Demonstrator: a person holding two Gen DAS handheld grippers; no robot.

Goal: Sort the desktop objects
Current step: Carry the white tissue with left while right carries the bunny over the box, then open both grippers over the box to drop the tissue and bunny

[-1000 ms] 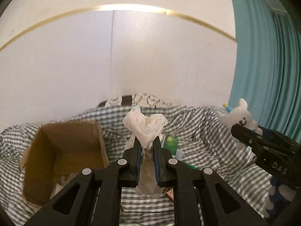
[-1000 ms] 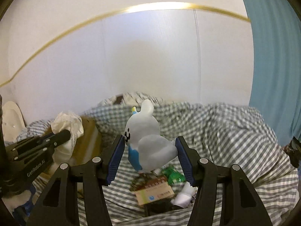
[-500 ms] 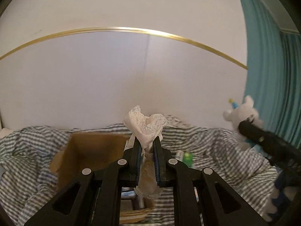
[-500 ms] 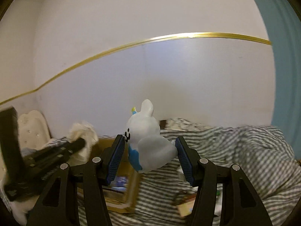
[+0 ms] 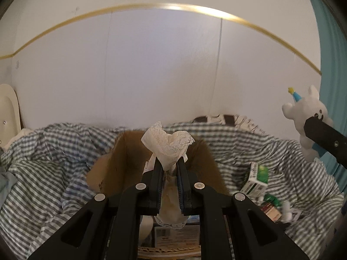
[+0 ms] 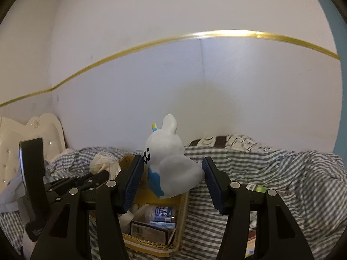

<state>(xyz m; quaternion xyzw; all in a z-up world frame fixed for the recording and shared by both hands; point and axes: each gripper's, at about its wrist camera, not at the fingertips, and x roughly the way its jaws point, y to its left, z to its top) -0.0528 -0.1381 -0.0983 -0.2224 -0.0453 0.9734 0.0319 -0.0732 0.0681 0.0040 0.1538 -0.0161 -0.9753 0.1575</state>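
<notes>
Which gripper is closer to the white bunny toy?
Right. The right gripper clamps the white bunny toy itself; the left gripper is off to its side, holding a lace cloth.

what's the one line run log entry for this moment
left tool: shut on tissue | right tool: shut on toy | both above box | not released

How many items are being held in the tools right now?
2. A crumpled white lace-edged cloth is pinched in the left tool; a white rabbit-like figurine with blue markings is clamped in the right tool. Both hang above the open cardboard box.
</notes>
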